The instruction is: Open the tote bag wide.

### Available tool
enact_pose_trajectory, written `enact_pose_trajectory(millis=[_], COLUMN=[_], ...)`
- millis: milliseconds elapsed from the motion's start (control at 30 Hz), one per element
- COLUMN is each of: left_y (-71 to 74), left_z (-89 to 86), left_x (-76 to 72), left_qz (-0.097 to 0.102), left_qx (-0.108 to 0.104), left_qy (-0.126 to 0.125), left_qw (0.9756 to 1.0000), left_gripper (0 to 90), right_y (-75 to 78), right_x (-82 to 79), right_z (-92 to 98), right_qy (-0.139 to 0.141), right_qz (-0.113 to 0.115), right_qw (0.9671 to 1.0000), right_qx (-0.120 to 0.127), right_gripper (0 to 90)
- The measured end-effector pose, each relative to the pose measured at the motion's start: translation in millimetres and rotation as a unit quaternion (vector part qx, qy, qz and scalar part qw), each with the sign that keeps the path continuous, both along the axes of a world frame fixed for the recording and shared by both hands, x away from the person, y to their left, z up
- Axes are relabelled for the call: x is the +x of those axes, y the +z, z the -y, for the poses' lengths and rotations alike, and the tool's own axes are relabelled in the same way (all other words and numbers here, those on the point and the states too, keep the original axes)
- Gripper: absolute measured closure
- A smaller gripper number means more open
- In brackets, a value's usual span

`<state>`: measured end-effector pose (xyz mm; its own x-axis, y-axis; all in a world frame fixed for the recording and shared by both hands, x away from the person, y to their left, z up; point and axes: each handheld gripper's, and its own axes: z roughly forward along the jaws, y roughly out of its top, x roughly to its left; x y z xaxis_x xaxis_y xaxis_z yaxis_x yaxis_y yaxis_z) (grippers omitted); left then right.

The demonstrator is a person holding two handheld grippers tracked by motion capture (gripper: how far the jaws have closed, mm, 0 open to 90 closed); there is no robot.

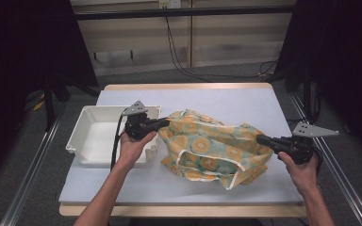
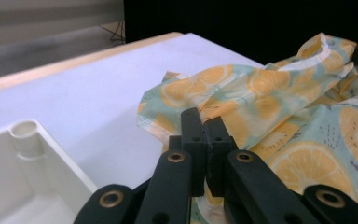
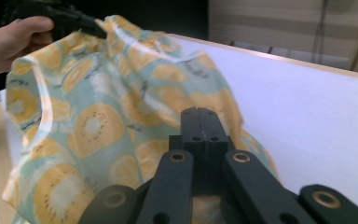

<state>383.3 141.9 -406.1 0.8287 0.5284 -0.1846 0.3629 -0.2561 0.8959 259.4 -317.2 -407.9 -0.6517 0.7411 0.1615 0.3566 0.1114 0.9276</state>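
A crumpled cloth [image 1: 212, 148] printed with orange citrus slices on pale green lies at the middle of the white table [image 1: 245, 101]. The left gripper [image 1: 166, 123] pinches the cloth's edge at about nine o'clock, its jaws pressed together on the fabric. The right gripper [image 1: 260, 139] nips the opposite edge at three o'clock, jaws clamped on the cloth. A white plastic bin [image 1: 82, 127] sits at the table's nine o'clock side, just beside the left hand [image 1: 134, 146].
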Motion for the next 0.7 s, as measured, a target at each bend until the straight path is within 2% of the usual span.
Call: enact_pose_trajectory(millis=[67, 100, 133, 167, 200, 300, 333, 367, 467, 500, 533, 567, 600, 667, 700], left_y=[-6.3, -9.5, -12.0, -13.8, -14.3, -11.6, -6.2, -6.2, 6.0, 9.5, 15.6, 15.6, 19.2, 22.6, 22.9], left_z=[0.5, 1.1, 2.2, 2.8, 4.5, 6.1, 6.2, 6.2, 3.0, 1.8, 1.6, 1.6, 3.0, 10.5, 15.4], left_x=[2.8, 5.2, 7.1, 8.6, 7.3, 2.7, -3.7, -3.7, -17.2, -21.4, -30.2, -30.2, -36.8, -46.7, -49.4], left_qz=[-0.010, -0.019, -0.026, -0.031, -0.026, -0.016, -0.004, -0.004, 0.027, 0.033, 0.049, 0.049, 0.062, 0.074, 0.069], left_qx=[0.003, 0.003, 0.012, 0.017, 0.022, 0.017, 0.017, 0.017, 0.011, 0.005, 0.003, 0.003, -0.004, -0.008, -0.009], left_qy=[0.013, 0.017, 0.024, 0.022, 0.010, 0.011, 0.015, 0.015, 0.011, 0.009, 0.008, 0.008, -0.008, -0.029, -0.049], left_qw=[0.9999, 0.9997, 0.9993, 0.9991, 0.9994, 0.9996, 0.9997, 0.9997, 0.9995, 0.9994, 0.9987, 0.9987, 0.9980, 0.9968, 0.9963], left_gripper=[86.6, 81.8, 71.9, 65.8, 64.2, 52.1, 50.5, 49.7, 49.1, 48.2, 49.2, 52.3, 52.3, 61.4, 66.8], right_y=[-2.3, -3.8, -5.5, -7.3, -9.6, -8.2, -6.6, -4.8, -0.5, 1.0, 2.9, 2.9, 3.1, 2.3, -0.2], right_x=[0.8, 1.4, 2.3, 3.4, 4.5, 3.0, 2.7, 2.3, 1.3, 1.2, 1.0, 1.0, 1.6, 4.2, 8.4], right_z=[2.9, 3.6, 4.1, 3.8, -0.4, -9.2, -12.0, -14.3, -19.8, -22.5, -28.7, -28.7, -31.4, -40.8, -48.7], right_qy=[-0.007, -0.010, -0.011, -0.011, -0.003, 0.010, 0.013, 0.017, 0.018, 0.027, 0.035, 0.035, 0.039, 0.057, 0.067], right_qz=[-0.001, -0.003, -0.004, -0.006, -0.008, -0.005, -0.001, 0.003, 0.006, 0.008, 0.006, 0.006, 0.005, -0.004, -0.012], right_qw=[0.9999, 0.9999, 0.9999, 0.9999, 0.9997, 0.9996, 0.9995, 0.9994, 0.9994, 0.9992, 0.9988, 0.9988, 0.9985, 0.9972, 0.9959], right_qx=[-0.007, -0.009, -0.011, -0.011, -0.021, -0.027, -0.029, -0.030, -0.030, -0.029, -0.035, -0.035, -0.037, -0.049, -0.060], right_gripper=[90.0, 90.0, 90.0, 90.0, 90.0, 90.0, 90.0, 88.7, 83.7, 83.3, 82.8, 82.8, 82.9, 81.5, 76.7])
